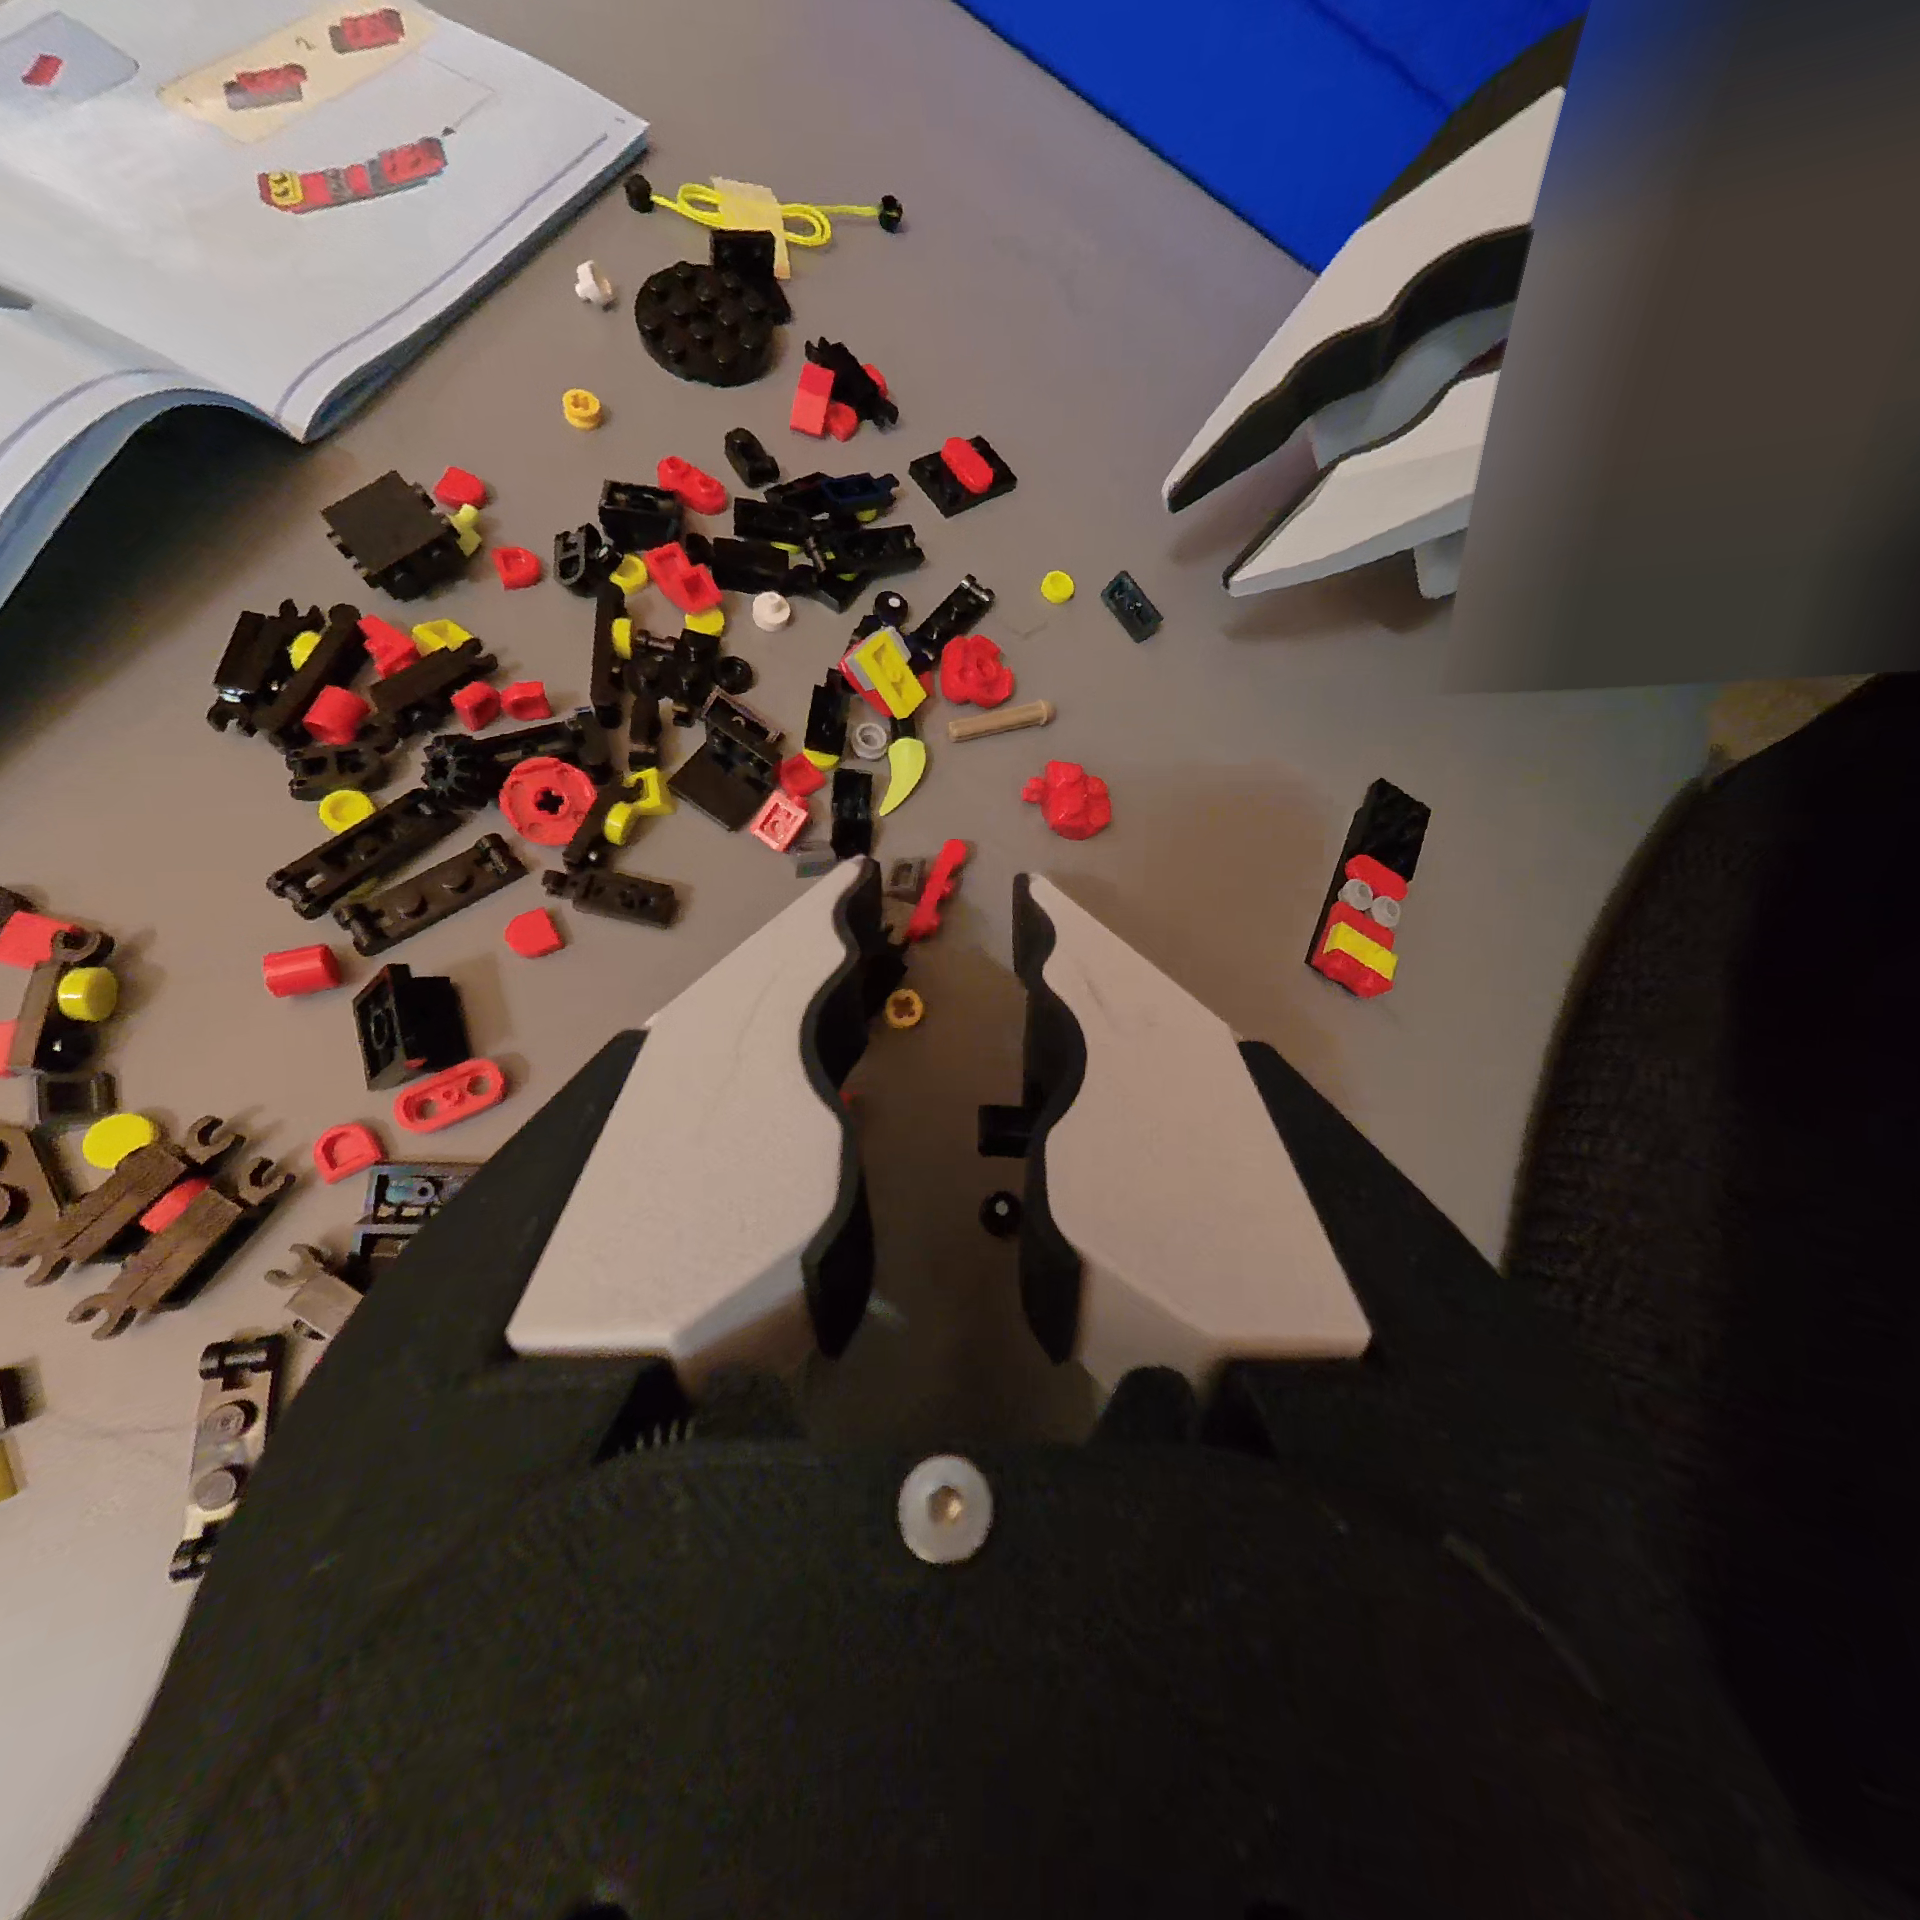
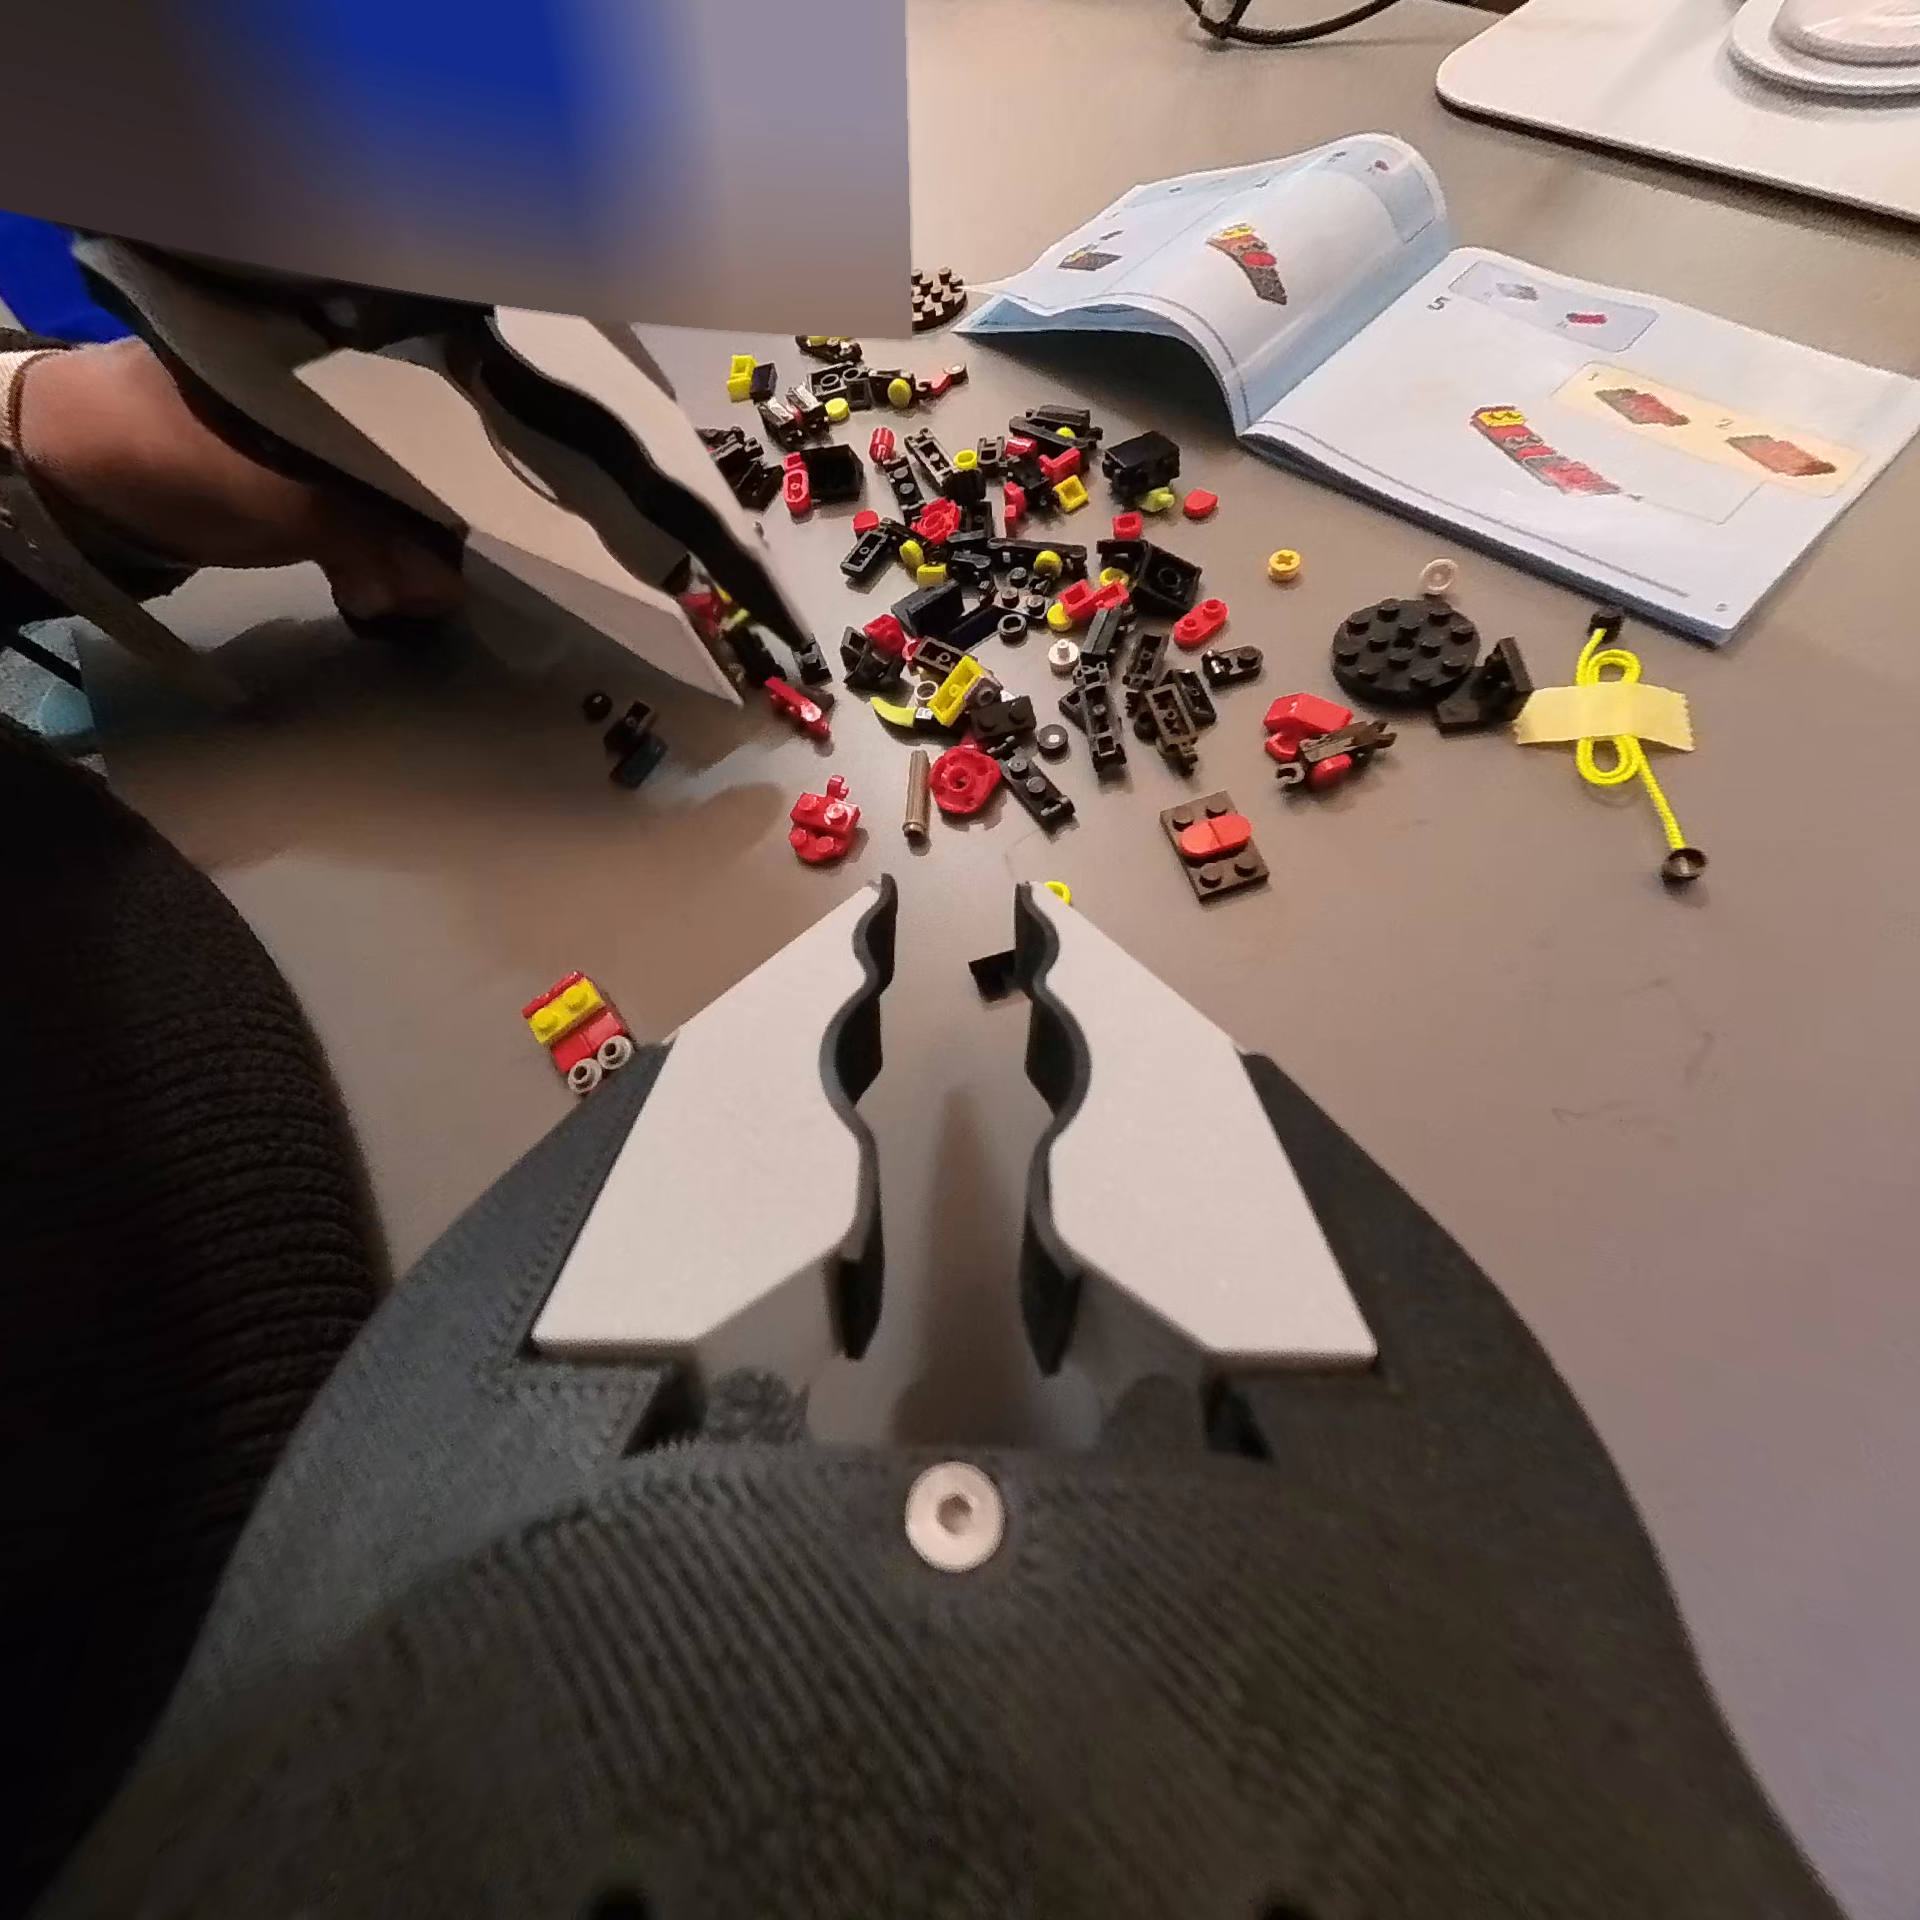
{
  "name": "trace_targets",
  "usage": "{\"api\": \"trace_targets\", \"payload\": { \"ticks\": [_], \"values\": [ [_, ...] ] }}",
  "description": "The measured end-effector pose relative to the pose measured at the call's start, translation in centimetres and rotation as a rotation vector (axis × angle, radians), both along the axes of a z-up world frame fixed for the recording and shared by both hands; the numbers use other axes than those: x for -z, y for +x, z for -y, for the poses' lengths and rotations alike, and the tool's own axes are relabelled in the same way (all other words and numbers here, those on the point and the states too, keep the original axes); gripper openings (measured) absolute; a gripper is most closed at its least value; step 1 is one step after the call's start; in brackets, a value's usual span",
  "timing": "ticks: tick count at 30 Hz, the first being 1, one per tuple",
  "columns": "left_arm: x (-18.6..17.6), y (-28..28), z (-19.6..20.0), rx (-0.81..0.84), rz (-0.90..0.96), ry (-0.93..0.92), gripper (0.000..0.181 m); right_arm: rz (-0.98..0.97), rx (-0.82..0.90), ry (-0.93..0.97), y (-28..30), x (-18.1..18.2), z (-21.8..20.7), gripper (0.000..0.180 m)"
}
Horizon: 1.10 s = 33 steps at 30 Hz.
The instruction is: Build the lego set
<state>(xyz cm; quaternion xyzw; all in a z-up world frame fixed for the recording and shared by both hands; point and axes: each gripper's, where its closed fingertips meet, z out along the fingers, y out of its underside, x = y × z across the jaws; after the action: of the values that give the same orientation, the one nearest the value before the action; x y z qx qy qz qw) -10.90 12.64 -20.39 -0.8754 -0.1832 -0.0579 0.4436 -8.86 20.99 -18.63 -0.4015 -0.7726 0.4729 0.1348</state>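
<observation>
While both claws stand released, we hover our left claw [image 1: 940,894] over the loose lego pieces [image 1: 644,665] spread across the table [image 1: 1195,312] at frame centre, just beside a thin red piece [image 1: 938,885]. We judge we're still picking; next comes a careful pinch. Our right claw [image 2: 956,904] waits empty, the small started build [image 2: 577,1023] to its lower left.

Left gripper [image 1: 940,883] angled down, fingers parted with a clear gap, tips low at table level, nothing clamped between them. Right gripper [image 2: 956,894] also parted, empty, tips just above the surface, well apart from the left one. Bare hand [image 2: 197,488] behind left gripper, gripping its handle, sleeve at wrist.
</observation>
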Motion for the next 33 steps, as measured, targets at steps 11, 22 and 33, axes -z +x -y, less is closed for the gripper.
{"api": "trace_targets", "payload": {
  "ticks": [11,22,33],
  "values": [
    [0.4,0.8,-0.6,0.022,0.003,-0.030,0.003,-0.031,-0.010,0.025,0.1,-0.3,0.1,0.020],
    [-5.7,6.0,-2.0,0.069,0.949,0.373,0.003,-0.333,-0.276,-0.010,3.9,-4.6,5.0,0.016],
    [-4.5,8.6,-1.9,0.162,1.011,0.272,0.003,-0.306,-0.403,0.012,6.0,-3.6,6.5,0.024]
  ]
}}
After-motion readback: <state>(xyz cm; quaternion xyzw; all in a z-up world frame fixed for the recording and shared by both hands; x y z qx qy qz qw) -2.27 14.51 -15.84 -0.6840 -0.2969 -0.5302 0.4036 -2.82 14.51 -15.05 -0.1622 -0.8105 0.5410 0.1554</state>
